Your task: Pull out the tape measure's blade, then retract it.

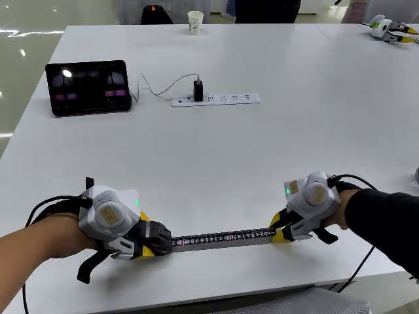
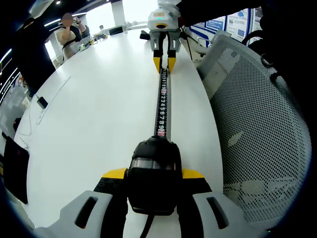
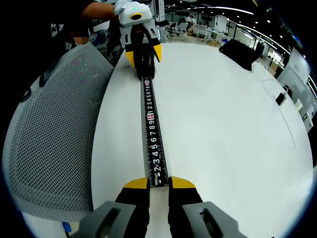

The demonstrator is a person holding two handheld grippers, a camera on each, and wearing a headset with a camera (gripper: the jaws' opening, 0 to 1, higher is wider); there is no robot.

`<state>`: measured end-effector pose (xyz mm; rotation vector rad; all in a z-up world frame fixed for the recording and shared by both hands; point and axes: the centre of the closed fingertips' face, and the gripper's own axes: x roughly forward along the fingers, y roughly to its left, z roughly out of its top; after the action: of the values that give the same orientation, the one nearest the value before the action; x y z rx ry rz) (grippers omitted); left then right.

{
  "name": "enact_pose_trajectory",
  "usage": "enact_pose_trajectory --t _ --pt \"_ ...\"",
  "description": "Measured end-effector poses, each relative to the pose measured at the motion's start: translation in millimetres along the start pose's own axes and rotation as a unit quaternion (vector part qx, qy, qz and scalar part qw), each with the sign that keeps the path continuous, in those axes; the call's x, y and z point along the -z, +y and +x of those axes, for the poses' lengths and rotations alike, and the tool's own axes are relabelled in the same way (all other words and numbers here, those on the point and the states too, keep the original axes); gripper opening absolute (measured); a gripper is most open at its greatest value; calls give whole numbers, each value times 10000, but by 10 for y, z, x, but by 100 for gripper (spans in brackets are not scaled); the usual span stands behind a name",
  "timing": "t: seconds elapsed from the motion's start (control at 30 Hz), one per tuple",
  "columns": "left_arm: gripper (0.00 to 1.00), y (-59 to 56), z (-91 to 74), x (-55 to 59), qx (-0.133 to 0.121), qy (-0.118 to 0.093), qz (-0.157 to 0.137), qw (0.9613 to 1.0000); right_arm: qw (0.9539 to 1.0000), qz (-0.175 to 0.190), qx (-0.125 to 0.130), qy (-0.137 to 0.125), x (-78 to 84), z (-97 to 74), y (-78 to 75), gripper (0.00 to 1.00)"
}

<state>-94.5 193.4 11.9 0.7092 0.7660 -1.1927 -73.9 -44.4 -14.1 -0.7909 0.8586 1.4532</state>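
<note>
While my left gripper [image 1: 145, 234] clamps the tape measure [image 1: 159, 237], 8 o'clock | right gripper [image 1: 280, 229] nips the blade [image 1: 222, 237], 4 o'clock | I hold it straight, untwisted.

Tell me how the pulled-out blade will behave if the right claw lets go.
Thin and stretched from the case to the right claw, the blade would probably whip back quickly. It lies along the smooth table, so it should slide, not buckle.

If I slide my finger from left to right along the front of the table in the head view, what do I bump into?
left gripper → tape measure case → blade → right gripper
</note>
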Motion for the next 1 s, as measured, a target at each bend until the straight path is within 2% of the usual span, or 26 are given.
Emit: enact_pose_trajectory --t 0.63,0.87,1.0 --pt "32 3 4 6 -14 -14 -22 10000 9999 81 56 56 137 -83 -14 10" --pt "32 6 9 3 -9 -11 -34 10000 9999 63 78 81 132 -78 -13 10" --pt "33 5 17 -5 8 38 14 10000 9998 -21 24 220 116 -67 -10 11"
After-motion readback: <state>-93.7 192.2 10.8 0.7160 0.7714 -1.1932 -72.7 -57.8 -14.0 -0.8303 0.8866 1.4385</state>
